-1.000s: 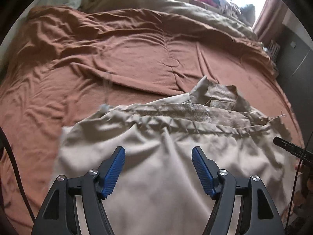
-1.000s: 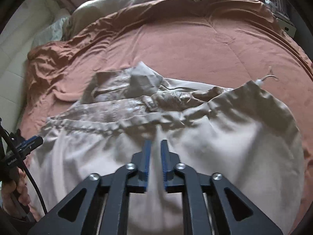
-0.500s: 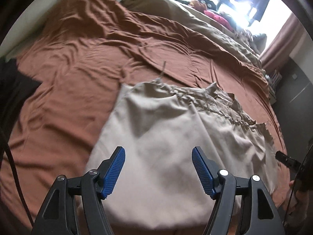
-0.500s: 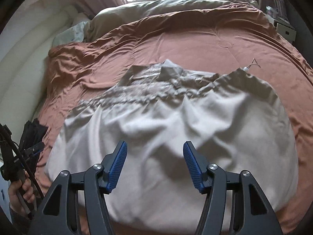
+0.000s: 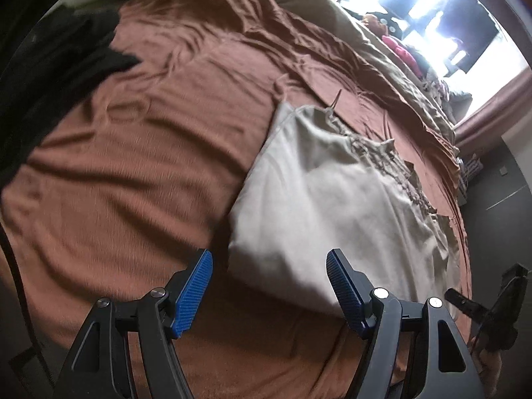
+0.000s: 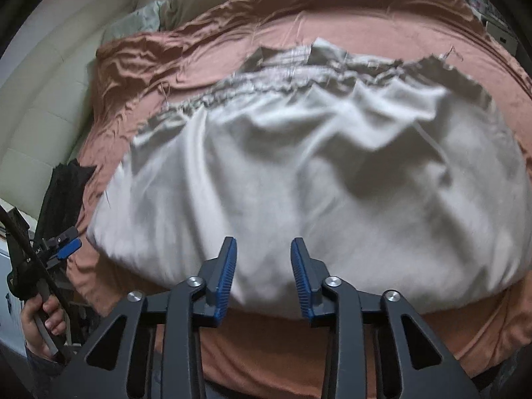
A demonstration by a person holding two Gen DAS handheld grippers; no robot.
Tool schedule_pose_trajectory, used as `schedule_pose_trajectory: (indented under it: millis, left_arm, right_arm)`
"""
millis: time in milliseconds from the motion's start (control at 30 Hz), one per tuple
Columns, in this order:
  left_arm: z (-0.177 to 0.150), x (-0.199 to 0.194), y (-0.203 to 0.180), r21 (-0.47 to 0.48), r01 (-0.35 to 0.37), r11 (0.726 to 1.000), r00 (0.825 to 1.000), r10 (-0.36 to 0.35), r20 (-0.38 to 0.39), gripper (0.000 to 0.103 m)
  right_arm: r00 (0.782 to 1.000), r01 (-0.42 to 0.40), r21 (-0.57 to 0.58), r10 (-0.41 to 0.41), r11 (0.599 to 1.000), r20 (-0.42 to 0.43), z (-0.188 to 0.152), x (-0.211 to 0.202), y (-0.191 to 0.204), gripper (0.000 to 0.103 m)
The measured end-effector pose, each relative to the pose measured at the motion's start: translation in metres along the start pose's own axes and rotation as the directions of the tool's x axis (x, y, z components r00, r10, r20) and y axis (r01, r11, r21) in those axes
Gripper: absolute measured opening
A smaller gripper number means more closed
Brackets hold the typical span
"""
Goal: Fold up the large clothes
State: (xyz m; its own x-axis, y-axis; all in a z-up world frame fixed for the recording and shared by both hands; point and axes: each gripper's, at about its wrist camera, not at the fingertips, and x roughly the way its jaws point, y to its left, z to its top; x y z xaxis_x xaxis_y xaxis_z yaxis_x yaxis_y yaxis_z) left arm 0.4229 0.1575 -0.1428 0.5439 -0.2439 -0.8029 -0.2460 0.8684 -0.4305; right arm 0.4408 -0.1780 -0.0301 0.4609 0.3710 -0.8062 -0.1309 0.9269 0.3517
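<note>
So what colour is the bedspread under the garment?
Rust brown bedspread; the left wrist view shows it best, around the beige garment.

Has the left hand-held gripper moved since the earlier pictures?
Yes. The left hand-held gripper has moved to the left: earlier its open jaws framed the middle of the beige garment; now they frame its left corner over the brown bedspread.

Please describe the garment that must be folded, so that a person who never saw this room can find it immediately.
Look at the big bed with the rust-brown cover. The beige garment lies spread flat on its near part, directly ahead of both claws. It is the only pale cloth lying on the brown, with a gathered, crinkled band along its far edge, unlike the black cloth at the bed's side.
</note>
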Motion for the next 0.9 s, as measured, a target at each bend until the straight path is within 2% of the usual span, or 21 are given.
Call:
schedule_pose_trajectory:
  millis: [133,200,367,467,533,667,800,900]
  left_arm:
    - [-0.009,0.016,0.01,-0.044,0.025,0.999,0.999,-0.026,-0.031,0.073]
    - [-0.011,0.025,0.013,-0.069,0.037,0.997,0.998,-0.041,-0.045,0.073]
    - [-0.012,0.046,0.019,-0.149,0.102,0.984,0.992,-0.112,-0.063,0.072]
    - [-0.012,0.056,0.019,-0.17,0.123,0.978,0.989,-0.134,-0.056,0.072]
    - [-0.011,0.061,0.021,-0.184,0.14,0.973,0.988,-0.151,-0.043,0.072]
    - [-0.005,0.064,0.025,-0.211,0.173,0.962,0.983,-0.182,-0.021,0.072]
    - [-0.005,0.062,0.019,-0.188,0.145,0.972,0.989,-0.15,-0.012,0.065]
    - [-0.008,0.06,0.022,-0.205,0.169,0.964,0.985,-0.173,0.0,0.06]
  right_arm:
    - [1.0,0.002,0.015,-0.001,1.0,-0.025,-0.006,0.011,0.001,0.024]
    - [1.0,0.012,0.015,-0.011,1.0,-0.011,-0.008,0.009,0.003,0.02]
    - [1.0,-0.007,-0.019,0.007,1.0,-0.024,-0.015,0.01,0.013,0.02]
    - [0.998,0.022,-0.031,-0.024,0.999,-0.066,-0.016,0.027,0.014,0.02]
    - [0.995,0.04,-0.018,-0.041,0.999,-0.092,-0.016,0.041,0.01,0.014]
    - [0.992,0.053,-0.006,-0.053,0.999,-0.116,-0.012,0.061,0.007,0.01]
    - [0.993,0.067,0.001,-0.067,0.998,-0.099,0.003,0.072,0.007,0.009]
    - [0.994,0.081,0.013,-0.08,0.997,-0.08,0.02,0.082,0.004,0.008]
